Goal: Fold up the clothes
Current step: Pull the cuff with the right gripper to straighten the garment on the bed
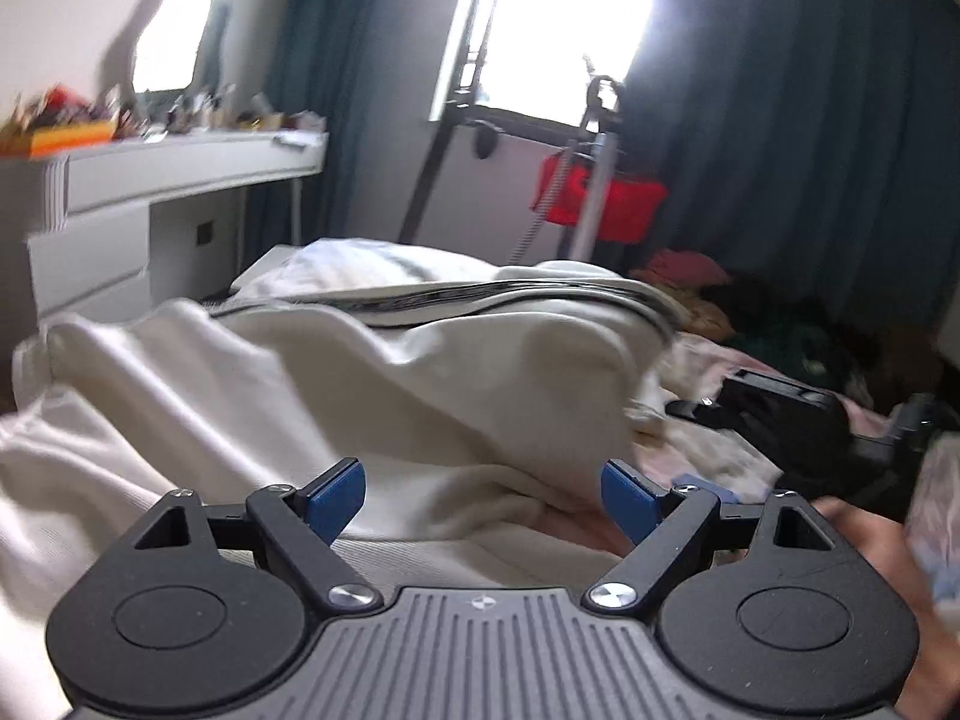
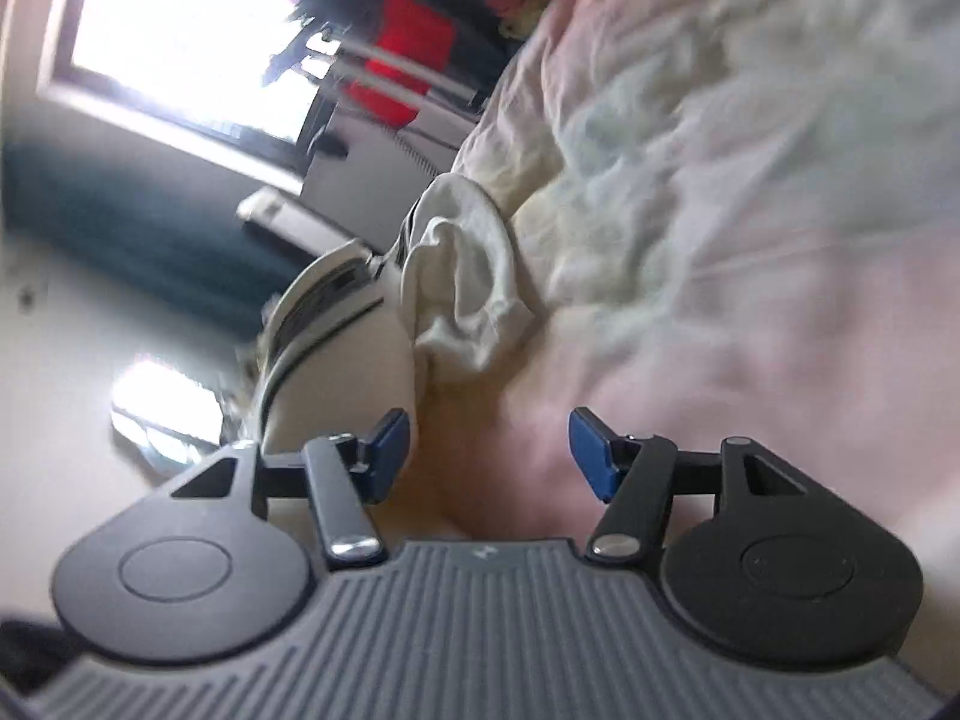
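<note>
Cream garment (image 1: 336, 384) with dark piping lies rumpled on pink bedding (image 2: 750, 300).

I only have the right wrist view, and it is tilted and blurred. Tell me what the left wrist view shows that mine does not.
Observer: The left gripper is open, with nothing between its blue pads; it is above a white garment bunched on the bed.
Operator: Say where my own gripper sits from there.
Observer: The right gripper shows as a dark shape at the right, over the pink bedsheet, past the garment's edge. Its pads cannot be made out from there.
Operator: Give me the room beyond the bed.
Observer: A white dressing table with clutter on top stands at the left, under a mirror.
</note>
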Demonstrator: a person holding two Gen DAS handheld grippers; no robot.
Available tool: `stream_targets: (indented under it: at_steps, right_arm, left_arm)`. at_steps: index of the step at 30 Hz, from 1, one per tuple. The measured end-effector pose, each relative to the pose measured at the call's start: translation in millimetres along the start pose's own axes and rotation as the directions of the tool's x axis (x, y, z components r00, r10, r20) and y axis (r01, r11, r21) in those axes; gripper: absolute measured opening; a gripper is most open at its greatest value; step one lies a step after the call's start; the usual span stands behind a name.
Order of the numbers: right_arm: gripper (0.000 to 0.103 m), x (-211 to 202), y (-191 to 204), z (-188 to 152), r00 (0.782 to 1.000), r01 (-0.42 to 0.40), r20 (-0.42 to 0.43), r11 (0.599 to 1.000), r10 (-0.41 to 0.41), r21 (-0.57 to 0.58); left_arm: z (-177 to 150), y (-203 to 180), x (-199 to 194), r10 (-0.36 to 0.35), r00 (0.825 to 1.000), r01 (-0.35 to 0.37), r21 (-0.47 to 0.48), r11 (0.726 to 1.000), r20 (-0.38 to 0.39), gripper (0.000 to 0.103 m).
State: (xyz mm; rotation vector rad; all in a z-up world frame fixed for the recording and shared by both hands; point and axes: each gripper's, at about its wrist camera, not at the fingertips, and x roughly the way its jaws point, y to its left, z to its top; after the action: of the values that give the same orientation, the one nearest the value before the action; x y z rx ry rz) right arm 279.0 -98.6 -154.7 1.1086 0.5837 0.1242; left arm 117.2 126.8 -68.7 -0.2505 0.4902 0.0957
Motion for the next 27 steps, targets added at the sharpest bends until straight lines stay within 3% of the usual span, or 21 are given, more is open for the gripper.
stream_targets:
  at_steps: [2,6,9,12,15,21,27]
  right_arm:
    - [0.058,27.8,2.1,0.1,1.000,0.003,0.022,1.000,-0.003,0.018]
    - [0.019,68.4,1.3,9.5,0.996,0.046,0.068,0.995,-0.052,0.088]
    - [0.012,73.8,4.6,21.7,0.990,0.063,0.124,0.993,-0.075,0.097]
    - [0.010,57.8,20.5,38.4,0.975,0.107,0.198,0.994,-0.101,-0.021]
    - [0.010,22.9,23.3,65.9,0.957,0.150,0.262,0.986,-0.127,-0.067]
    - [0.010,-87.1,4.6,132.9,0.873,0.298,0.429,0.949,-0.230,-0.099]
    - [0.010,-171.9,-1.5,210.2,0.745,0.490,0.560,0.867,-0.363,-0.089]
  left_arm:
    - [-3.9,10.4,15.4,-0.002,1.000,0.001,-0.037,0.999,-0.019,0.087]
    - [-12.5,24.4,40.0,-0.004,0.999,0.001,-0.074,0.997,-0.047,0.087]
    - [-16.2,25.8,52.5,-0.009,0.999,0.006,-0.063,0.998,-0.051,0.087]
    - [-17.8,24.0,55.9,-0.024,0.998,0.021,-0.060,0.998,-0.053,0.087]
    - [-16.7,23.1,52.0,-0.036,0.998,0.033,-0.064,0.997,-0.045,0.087]
    - [-13.8,21.5,38.8,-0.052,0.997,0.047,-0.094,0.994,-0.059,0.087]
    - [-13.6,10.2,25.8,-0.066,0.996,0.062,-0.071,0.996,-0.058,0.087]
